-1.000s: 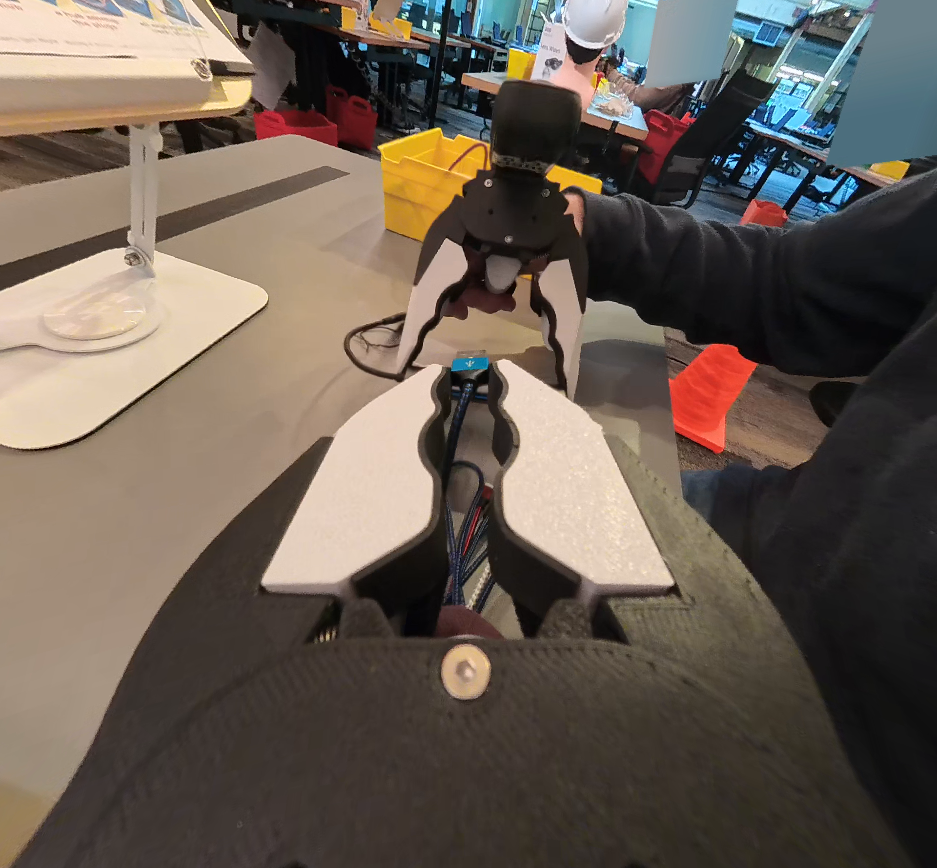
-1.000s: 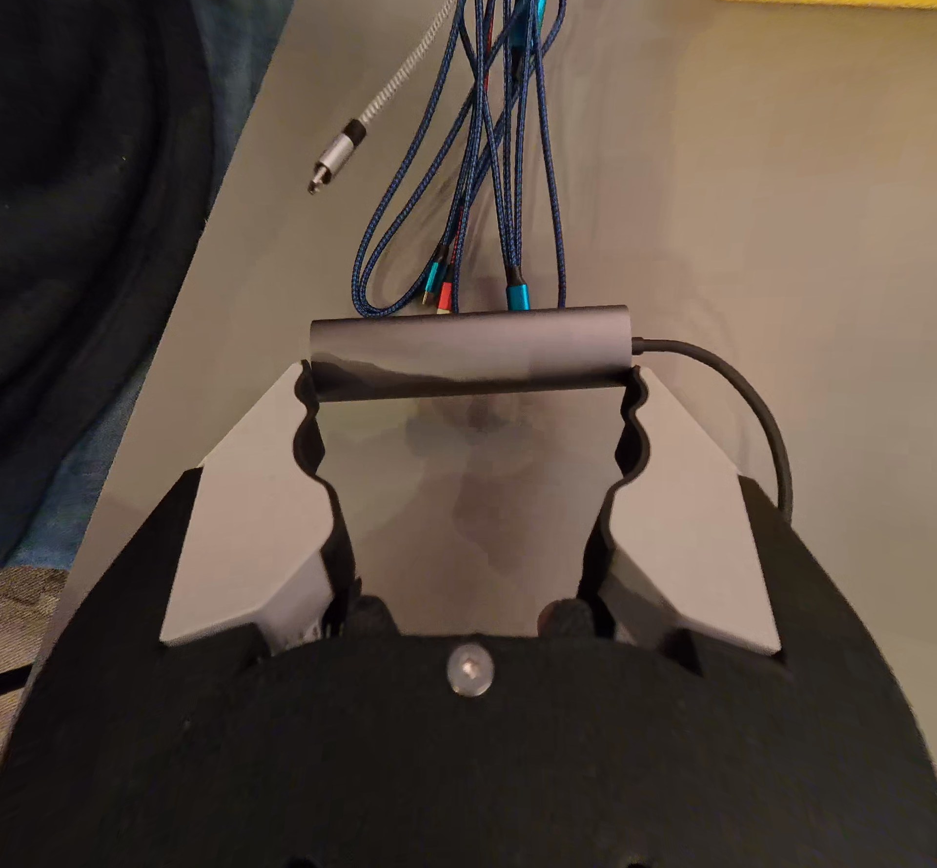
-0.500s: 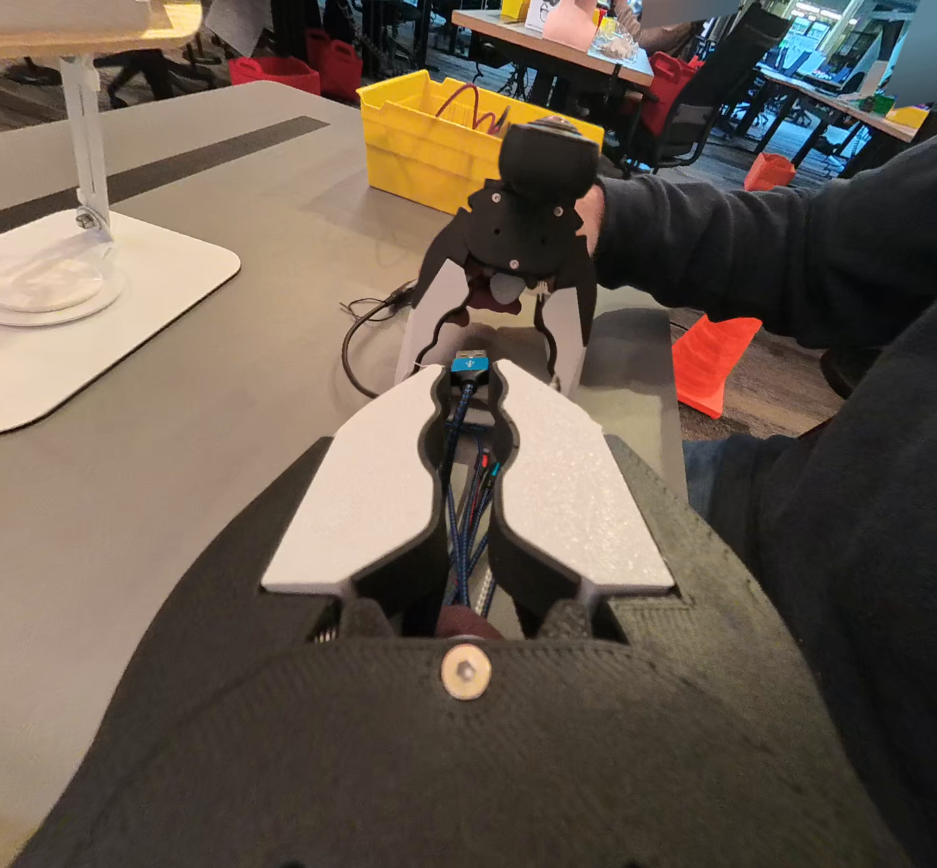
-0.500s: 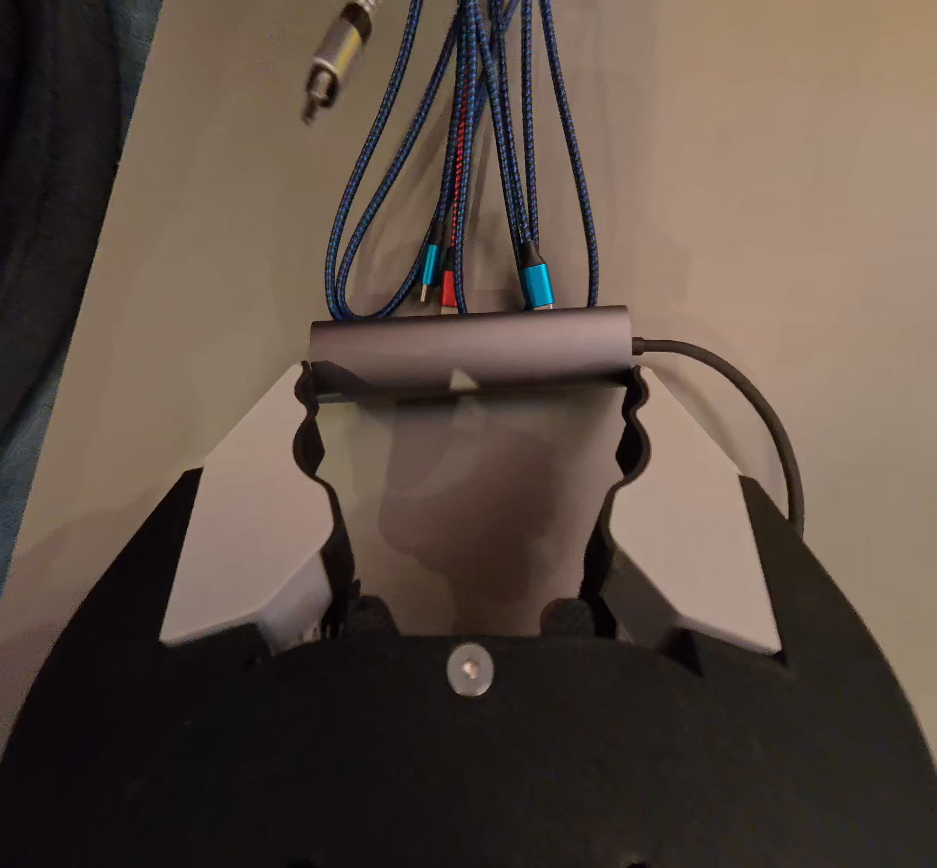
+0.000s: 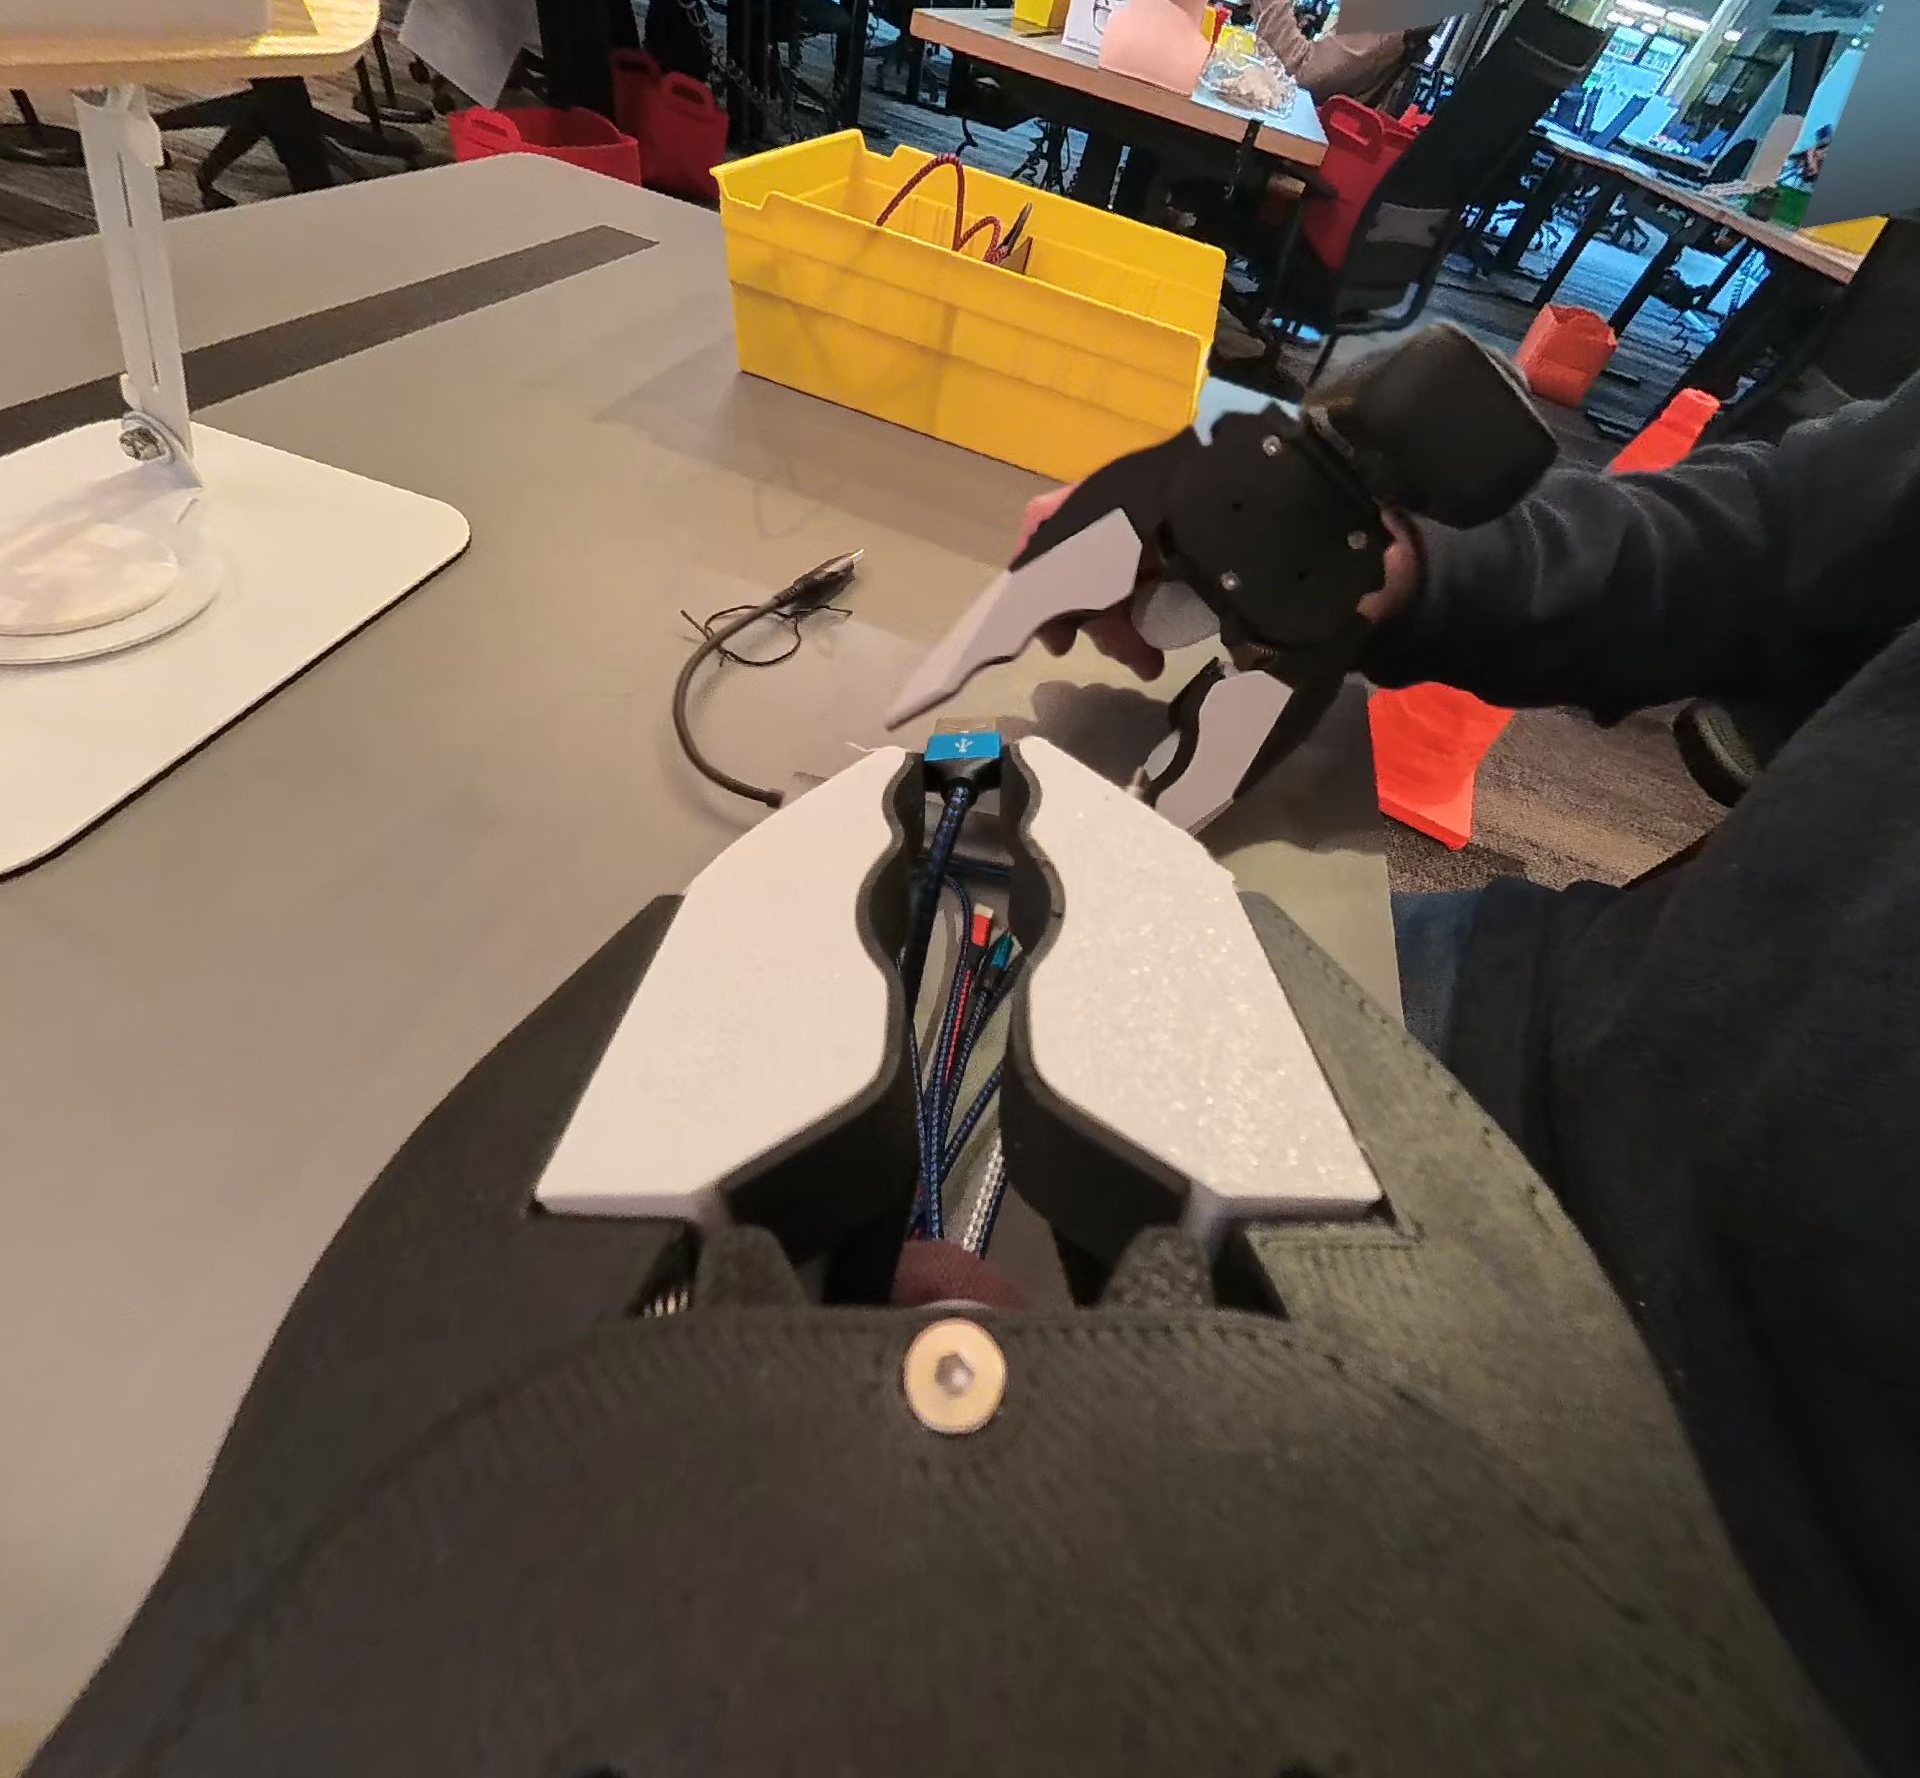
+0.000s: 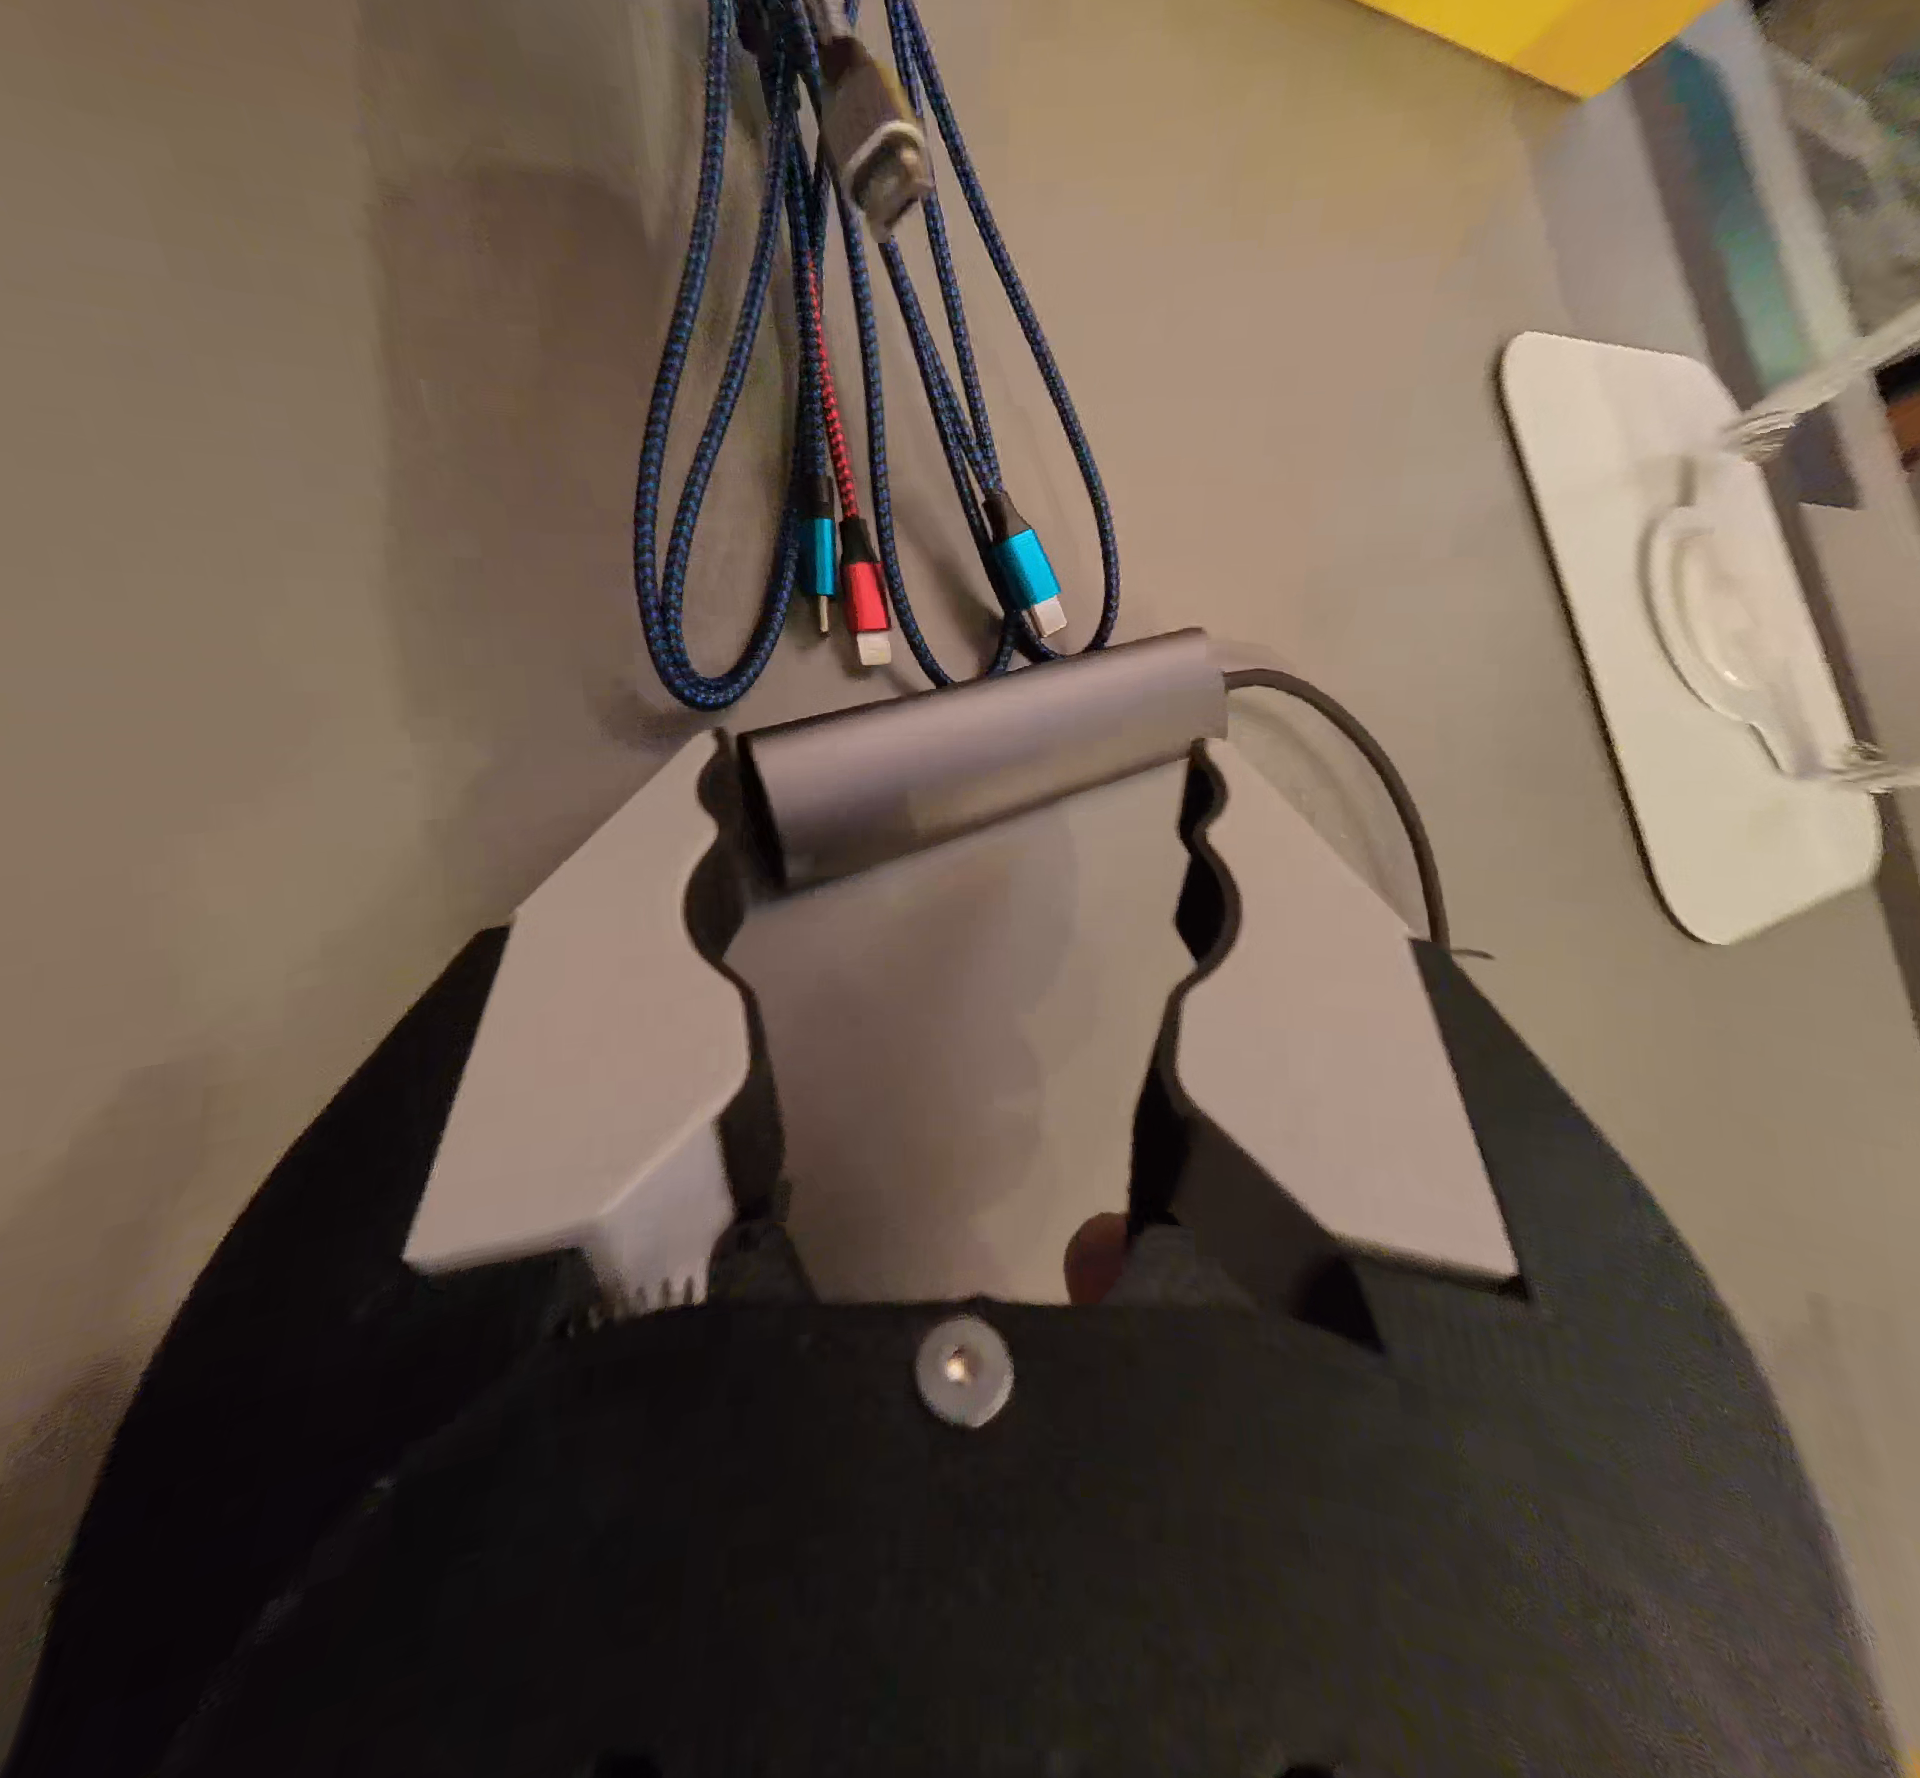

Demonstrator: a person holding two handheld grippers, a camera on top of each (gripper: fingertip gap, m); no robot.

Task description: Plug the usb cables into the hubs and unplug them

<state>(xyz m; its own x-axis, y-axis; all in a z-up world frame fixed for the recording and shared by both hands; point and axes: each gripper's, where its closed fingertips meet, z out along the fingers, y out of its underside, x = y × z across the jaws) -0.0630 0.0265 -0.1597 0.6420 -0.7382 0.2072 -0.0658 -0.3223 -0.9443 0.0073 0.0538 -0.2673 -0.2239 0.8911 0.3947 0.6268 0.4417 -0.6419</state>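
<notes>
Since half a second ago the right gripper (image 6: 961, 783) has tipped sideways, so the grey hub (image 6: 977, 757) now sits crooked between its jaws, which are spread wide and clamped on the hub's two ends. Hub's black lead (image 6: 1382, 772) runs off past the right jaw. Just beyond the hub dangle the blue braided cables (image 6: 873, 398) with teal and red plugs loose, not plugged in. Left gripper (image 5: 964, 762) has its jaws narrow, pinching the blue USB plug (image 5: 964, 747) right at the tips, plug pointing toward the other gripper. Yellow bin (image 5: 966, 326) sits well past both, on the grey table (image 5: 416, 876).
</notes>
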